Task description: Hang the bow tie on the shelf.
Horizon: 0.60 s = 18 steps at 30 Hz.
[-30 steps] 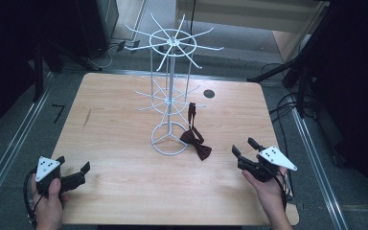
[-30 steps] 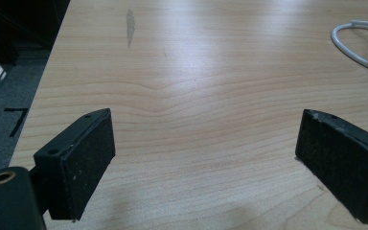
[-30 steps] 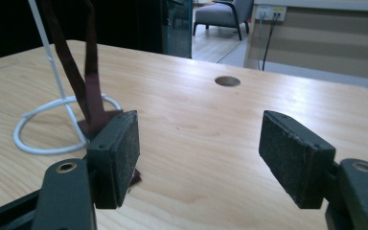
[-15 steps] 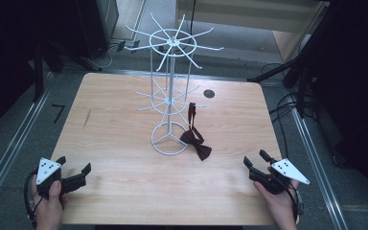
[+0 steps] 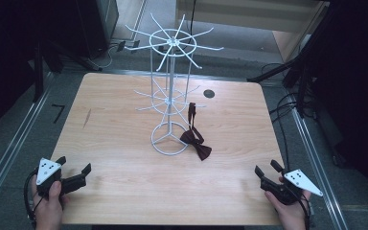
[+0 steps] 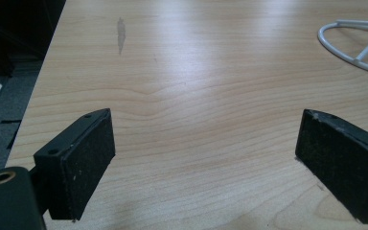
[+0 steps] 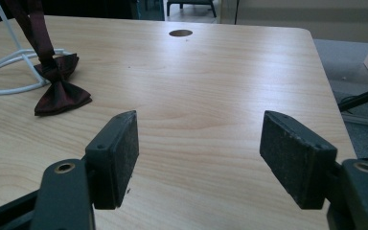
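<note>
The left tool (image 5: 72,175) rests at the counter's (image 5: 115,120) near left corner, jaws apart and empty. Mid-counter, a dark red bow tie (image 5: 196,143) hangs by its strap from the white wire rack (image 5: 170,91), its bow touching the wood. The right tool (image 5: 267,176) waits at the near right corner, likewise apart, likely parked clear.

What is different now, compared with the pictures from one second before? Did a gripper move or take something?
The right gripper drew back toward the person and out toward the table's near right corner, still open and empty. Nothing was grasped or released. The left gripper stayed open at the near left corner, and the bow tie still lies beside the base of the white wire rack.
</note>
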{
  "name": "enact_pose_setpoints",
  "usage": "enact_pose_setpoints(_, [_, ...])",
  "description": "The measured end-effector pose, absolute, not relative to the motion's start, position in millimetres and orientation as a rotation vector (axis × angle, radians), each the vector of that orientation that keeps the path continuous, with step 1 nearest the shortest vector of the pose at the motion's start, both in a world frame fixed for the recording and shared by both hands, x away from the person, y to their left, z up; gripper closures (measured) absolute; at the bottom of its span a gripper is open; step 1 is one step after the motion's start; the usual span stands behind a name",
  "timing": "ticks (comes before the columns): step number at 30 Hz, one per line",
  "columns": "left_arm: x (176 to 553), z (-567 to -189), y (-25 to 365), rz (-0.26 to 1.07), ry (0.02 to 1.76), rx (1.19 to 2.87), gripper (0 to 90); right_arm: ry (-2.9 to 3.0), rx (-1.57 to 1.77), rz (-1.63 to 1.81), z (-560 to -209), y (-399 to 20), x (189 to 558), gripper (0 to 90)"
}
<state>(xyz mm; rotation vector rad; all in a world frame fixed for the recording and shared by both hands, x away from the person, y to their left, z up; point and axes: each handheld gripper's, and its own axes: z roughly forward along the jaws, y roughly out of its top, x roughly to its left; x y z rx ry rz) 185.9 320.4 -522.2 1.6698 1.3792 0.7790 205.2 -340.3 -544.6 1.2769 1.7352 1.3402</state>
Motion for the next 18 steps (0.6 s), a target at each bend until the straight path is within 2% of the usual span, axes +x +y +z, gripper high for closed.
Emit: enact_pose_setpoints(18, [185.2,-522.1,320.9,0.775,1.373,1.665,7.0,1.684,1.361,1.336,-549.6,-365.6,189.7,29.9])
